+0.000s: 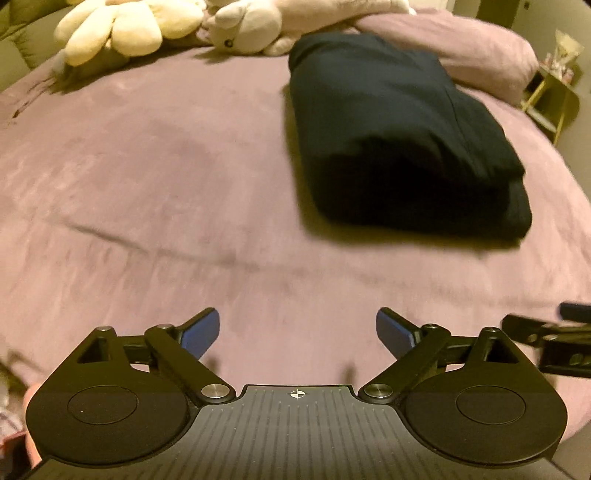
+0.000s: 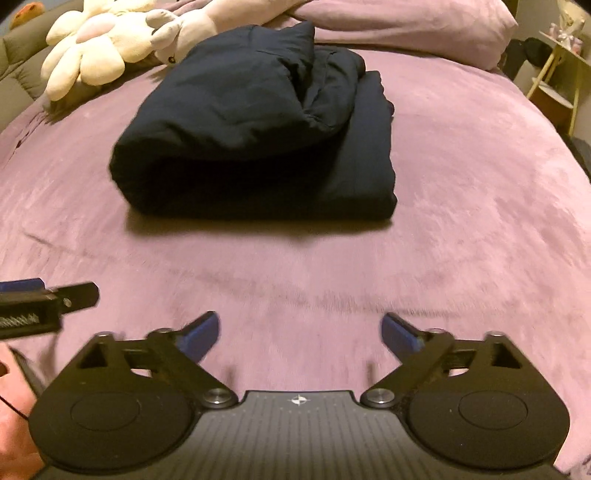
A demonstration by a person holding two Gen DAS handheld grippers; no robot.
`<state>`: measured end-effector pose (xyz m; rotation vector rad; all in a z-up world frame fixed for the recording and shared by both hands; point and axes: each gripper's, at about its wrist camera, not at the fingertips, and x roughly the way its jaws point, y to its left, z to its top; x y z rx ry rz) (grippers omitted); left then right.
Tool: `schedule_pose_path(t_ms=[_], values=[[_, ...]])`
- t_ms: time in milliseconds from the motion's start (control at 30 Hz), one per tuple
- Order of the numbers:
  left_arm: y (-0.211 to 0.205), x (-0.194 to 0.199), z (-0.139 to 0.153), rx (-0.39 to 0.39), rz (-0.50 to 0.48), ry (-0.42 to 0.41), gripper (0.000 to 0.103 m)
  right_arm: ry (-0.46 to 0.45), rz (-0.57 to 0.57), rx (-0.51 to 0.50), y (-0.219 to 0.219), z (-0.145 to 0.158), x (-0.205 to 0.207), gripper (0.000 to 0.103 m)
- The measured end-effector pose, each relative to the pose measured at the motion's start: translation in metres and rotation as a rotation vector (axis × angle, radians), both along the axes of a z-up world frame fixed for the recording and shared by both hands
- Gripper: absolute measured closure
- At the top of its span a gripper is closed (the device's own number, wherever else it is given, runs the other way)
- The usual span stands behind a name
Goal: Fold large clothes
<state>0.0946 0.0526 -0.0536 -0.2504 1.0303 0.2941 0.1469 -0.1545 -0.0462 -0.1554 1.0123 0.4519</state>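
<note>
A dark navy garment (image 1: 402,136) lies folded into a thick bundle on the mauve bedspread (image 1: 147,184); in the right wrist view the same garment (image 2: 255,125) sits ahead at centre-left. My left gripper (image 1: 297,332) is open over bare bedspread, well short of the bundle and to its left, with nothing between its blue pads (image 1: 201,332). Wide open as well, my right gripper (image 2: 300,334) hovers over the bedspread (image 2: 461,221) in front of the bundle and holds nothing. Each gripper shows at the edge of the other's view.
Cream and white plush toys (image 1: 122,29) lie along the head of the bed, with a mauve pillow (image 1: 461,48) at the back right. A small yellow side table (image 2: 561,74) stands off the bed's right side. A hand (image 2: 14,454) shows at lower left.
</note>
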Motion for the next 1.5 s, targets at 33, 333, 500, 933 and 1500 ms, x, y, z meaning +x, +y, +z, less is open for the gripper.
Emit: schedule_pose_path(t_ms=[33,333,500,933,1500], values=[[-0.002,-0.003,0.003,0.011,-0.001,0.007,0.008,-0.008,-0.001,0.004,0.000,0.006,-0.003,0.004],[-0.005,0.002,0.053,0.052,-0.002,-0.038,0.006,-0.051,-0.083,-0.011,0.007,0.049,-0.004,0.004],[-0.004,0.010,0.061,0.059,-0.014,-0.041,0.006,-0.071,-0.122,-0.020,0.010,0.058,0.000,0.004],[-0.009,0.018,0.063,0.077,-0.025,-0.025,0.006,-0.076,-0.167,-0.028,0.008,0.062,0.007,0.004],[-0.011,0.017,0.065,0.069,-0.040,-0.031,0.006,-0.100,-0.179,-0.028,0.005,0.066,0.006,0.004]])
